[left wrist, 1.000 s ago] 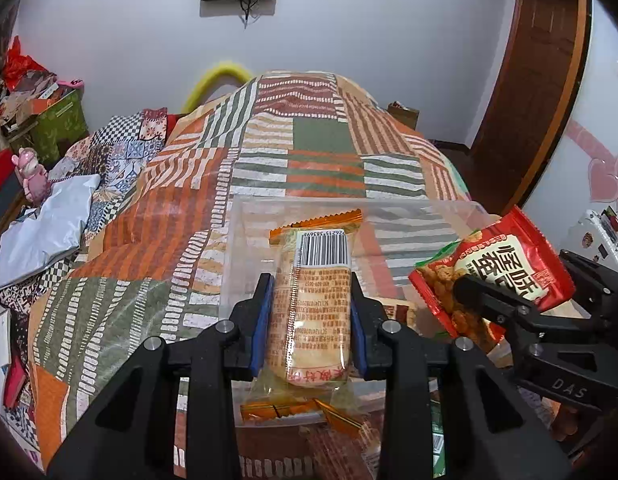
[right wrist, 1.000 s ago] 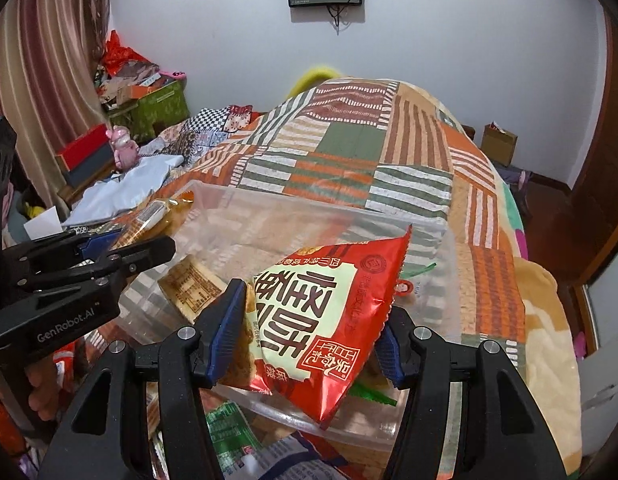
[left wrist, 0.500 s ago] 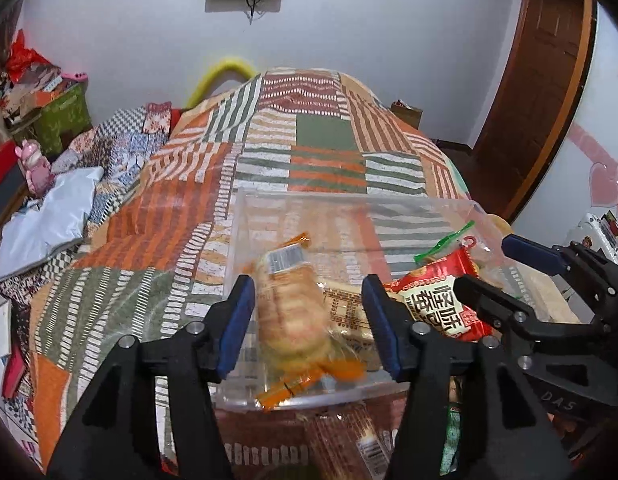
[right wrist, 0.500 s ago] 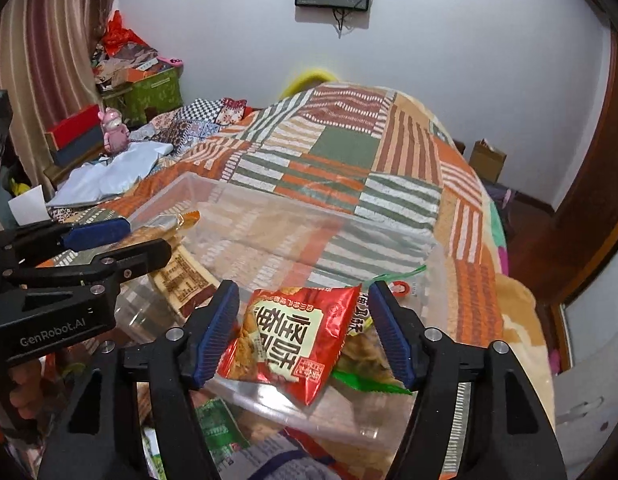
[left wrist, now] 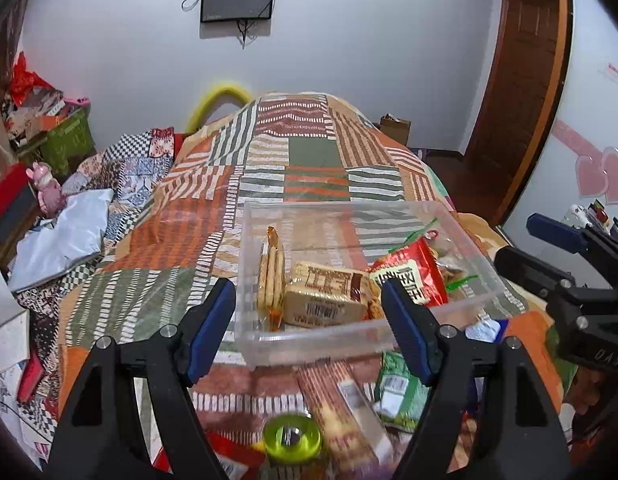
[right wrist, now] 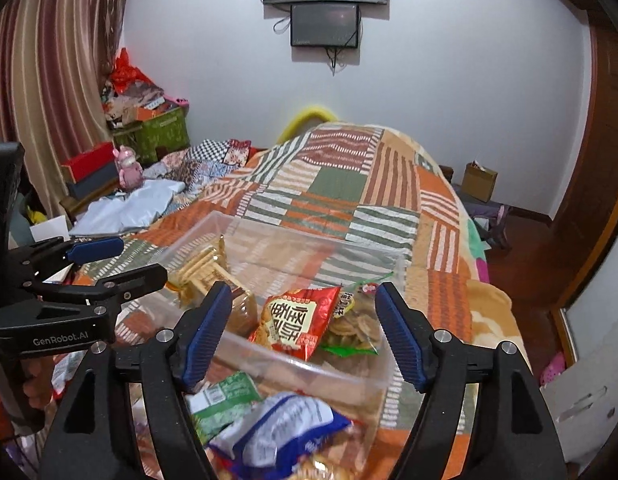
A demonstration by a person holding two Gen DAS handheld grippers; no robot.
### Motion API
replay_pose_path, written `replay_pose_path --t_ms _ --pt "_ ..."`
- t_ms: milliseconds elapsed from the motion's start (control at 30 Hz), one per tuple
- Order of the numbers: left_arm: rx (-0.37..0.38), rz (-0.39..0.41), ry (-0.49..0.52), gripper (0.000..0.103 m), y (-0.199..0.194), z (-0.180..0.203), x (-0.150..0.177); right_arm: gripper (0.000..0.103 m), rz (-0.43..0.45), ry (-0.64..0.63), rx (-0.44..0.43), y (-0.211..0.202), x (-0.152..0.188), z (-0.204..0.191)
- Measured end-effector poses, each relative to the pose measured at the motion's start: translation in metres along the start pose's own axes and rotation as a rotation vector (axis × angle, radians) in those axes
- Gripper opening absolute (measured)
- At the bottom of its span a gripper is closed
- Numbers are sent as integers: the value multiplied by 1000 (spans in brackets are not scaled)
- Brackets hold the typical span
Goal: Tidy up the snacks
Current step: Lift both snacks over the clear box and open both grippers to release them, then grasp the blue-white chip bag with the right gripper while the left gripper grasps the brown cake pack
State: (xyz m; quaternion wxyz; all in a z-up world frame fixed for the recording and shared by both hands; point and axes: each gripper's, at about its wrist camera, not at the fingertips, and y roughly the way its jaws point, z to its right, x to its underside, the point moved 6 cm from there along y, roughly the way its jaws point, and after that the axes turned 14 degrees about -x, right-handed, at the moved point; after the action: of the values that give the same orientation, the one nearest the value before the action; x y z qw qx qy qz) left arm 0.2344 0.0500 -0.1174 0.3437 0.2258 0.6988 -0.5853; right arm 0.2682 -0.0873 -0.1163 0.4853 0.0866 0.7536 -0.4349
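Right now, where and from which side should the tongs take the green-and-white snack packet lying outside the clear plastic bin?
Grip the green-and-white snack packet across its flat faces at its upper edge, coming from above. It lies nearly flat beside the clear plastic bin, its lower end apparently under the blue-and-white snack bag.

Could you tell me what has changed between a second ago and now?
Both grippers let go: the left gripper released the cracker sleeve and the right gripper released the red snack bag. Both packs now lie in the clear bin, and both grippers have drawn back open. The bin and the quilt stayed put.
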Motion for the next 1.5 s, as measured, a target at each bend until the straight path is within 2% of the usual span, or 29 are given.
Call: replay_pose_path --t_ms 100,333,667,833,900,1033,1200,1300,1500 --pt "7 7 -4 82 -14 -1 6 72 12 1 1 -12 6 -1" --pt "26 -7 20 83 -26 7 29 73 3 51 -16 -23 29 0" --pt "58 -118 48 83 -4 25 71 73 -50 113 -65 -18 69 -1" --pt "57 -191 71 72 13 33 87 73 -82 159 -100 -6 83 1" --pt "37 -186 89 72 18 34 89 73 -97 181 -119 -1 89 3" --pt "42 -194 107 71 25 37 89 73 -110 209 -141 7 93 5" --pt "28 -207 152 63 38 43 87 68 -131 226 -165 18 97 4" --pt "39 -224 161 56 47 45 86 68 -140 231 -163 24 98 5" --pt "78 -258 157 53 58 45 86 66 -184 267 -189 41 105 8"
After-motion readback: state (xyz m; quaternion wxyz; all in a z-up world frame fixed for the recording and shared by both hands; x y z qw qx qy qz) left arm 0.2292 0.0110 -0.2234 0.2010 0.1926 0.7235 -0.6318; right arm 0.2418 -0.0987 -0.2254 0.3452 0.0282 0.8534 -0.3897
